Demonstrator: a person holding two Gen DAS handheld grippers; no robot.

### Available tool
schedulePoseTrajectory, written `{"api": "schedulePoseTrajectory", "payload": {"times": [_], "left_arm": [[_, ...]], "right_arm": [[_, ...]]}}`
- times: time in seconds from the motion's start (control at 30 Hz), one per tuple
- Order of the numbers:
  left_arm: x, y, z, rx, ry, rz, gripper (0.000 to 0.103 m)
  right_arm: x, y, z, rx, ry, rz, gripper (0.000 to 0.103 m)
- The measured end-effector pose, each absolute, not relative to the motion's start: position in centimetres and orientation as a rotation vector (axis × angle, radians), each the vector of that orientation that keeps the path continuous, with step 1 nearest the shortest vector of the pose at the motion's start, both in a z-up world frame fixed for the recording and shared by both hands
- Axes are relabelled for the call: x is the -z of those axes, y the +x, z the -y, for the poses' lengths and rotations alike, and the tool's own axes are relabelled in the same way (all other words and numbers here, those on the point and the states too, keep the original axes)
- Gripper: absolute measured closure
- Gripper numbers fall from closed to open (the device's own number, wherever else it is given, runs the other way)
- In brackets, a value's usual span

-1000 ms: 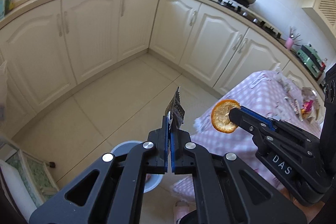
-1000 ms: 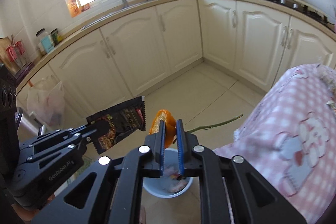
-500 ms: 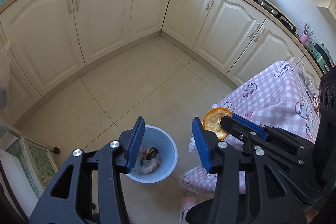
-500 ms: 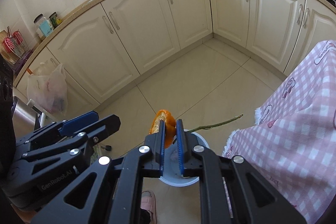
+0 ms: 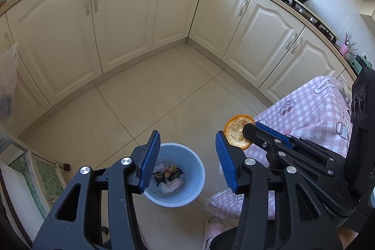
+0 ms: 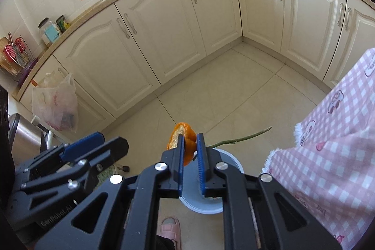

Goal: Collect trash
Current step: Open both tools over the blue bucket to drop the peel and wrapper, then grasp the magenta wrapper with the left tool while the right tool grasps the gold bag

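Observation:
My left gripper [image 5: 187, 154] is open and empty, held above a light blue bin [image 5: 196, 170] on the floor that holds wrappers and tissue. My right gripper [image 6: 190, 144] is shut on an orange peel [image 6: 187, 139] and a thin green stem [image 6: 241, 138], above the same bin [image 6: 232, 162]. In the left wrist view the right gripper [image 5: 246, 128] holds the peel [image 5: 235, 134] just right of the bin. In the right wrist view the open left gripper [image 6: 89, 144] is at lower left.
A table with a pink checked cloth [image 5: 311, 109] stands at the right, also in the right wrist view [image 6: 339, 132]. Cream cabinets [image 5: 121, 15] line the walls. A plastic bag [image 6: 55, 104] hangs at left. A pink slipper [image 6: 170, 229] is below.
My left gripper has opened and the dark snack wrapper it held has dropped into the bin. Both grippers have tilted down over the bin. The right gripper still holds the peel.

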State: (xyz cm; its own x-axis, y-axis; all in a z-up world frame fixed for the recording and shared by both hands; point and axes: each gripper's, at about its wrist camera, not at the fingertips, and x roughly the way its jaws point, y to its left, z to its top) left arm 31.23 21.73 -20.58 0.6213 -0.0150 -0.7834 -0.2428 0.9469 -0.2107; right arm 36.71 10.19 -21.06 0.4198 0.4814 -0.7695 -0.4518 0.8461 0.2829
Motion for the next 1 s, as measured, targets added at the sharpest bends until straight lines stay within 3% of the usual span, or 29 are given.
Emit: {"api": "schedulePoseTrajectory", "payload": {"times": [0.13,0.23,0.57,1.0], "left_arm": [[20.1,31.1,-22.1,-0.157,-0.305,-0.879,0.051],[19.8,30.9,-22.2,-0.160,-0.309,-0.872,0.049],[17.3,30.3,-19.6,-0.122,-0.273,-0.826,0.044],[12.4,30.0,-7.5,0.070,-0.156,-0.749,0.040]], "right_arm": [[20.4,37.1,-10.6,-0.589,0.038,-0.955,0.090],[19.8,37.2,-10.4,-0.578,0.040,-0.936,0.083],[16.6,35.9,-6.4,-0.537,0.054,-0.872,0.082],[11.0,31.8,8.9,-0.346,0.130,-0.715,0.082]]}}
